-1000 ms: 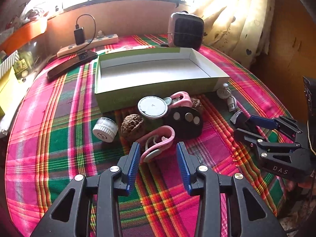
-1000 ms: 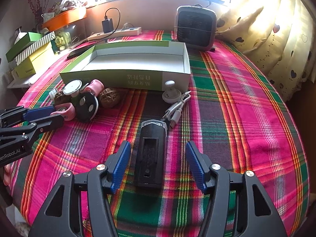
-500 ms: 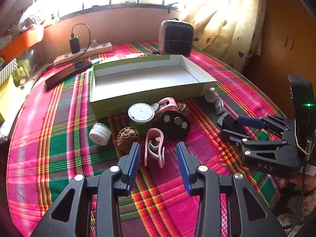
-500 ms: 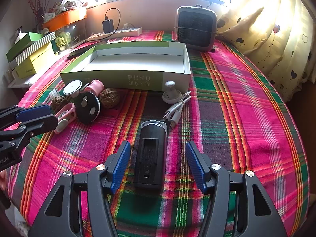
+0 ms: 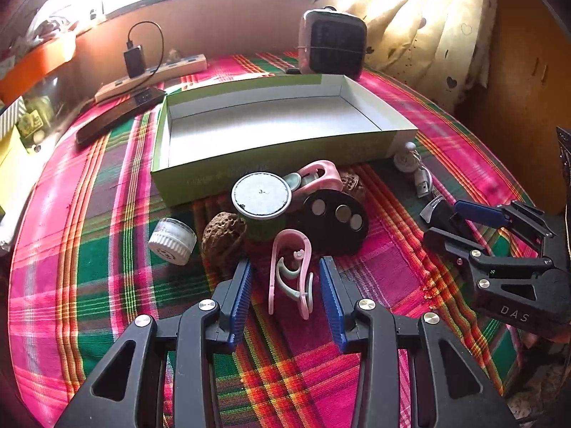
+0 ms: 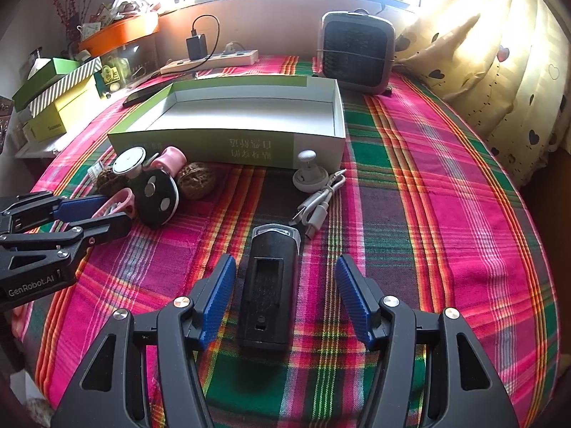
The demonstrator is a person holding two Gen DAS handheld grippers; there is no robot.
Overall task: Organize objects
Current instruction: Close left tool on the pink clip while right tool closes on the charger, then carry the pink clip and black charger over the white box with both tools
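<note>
Pink clip [image 5: 291,274] is lying on the desk [image 5: 89,267] between the part-open, empty left tongs [image 5: 285,285], which are needing to close before lifting it into the green box [image 5: 278,125]; right tongs [image 6: 285,296] are straddling a black device [image 6: 267,292], ungripped.

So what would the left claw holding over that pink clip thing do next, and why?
Probably close. The left gripper is open, with the pink clip lying on the cloth between its blue pads, neither pad seeming to touch it. The green box behind the pile has nothing in it, so pinching the clip to lift it there looks like the natural next step.
</note>
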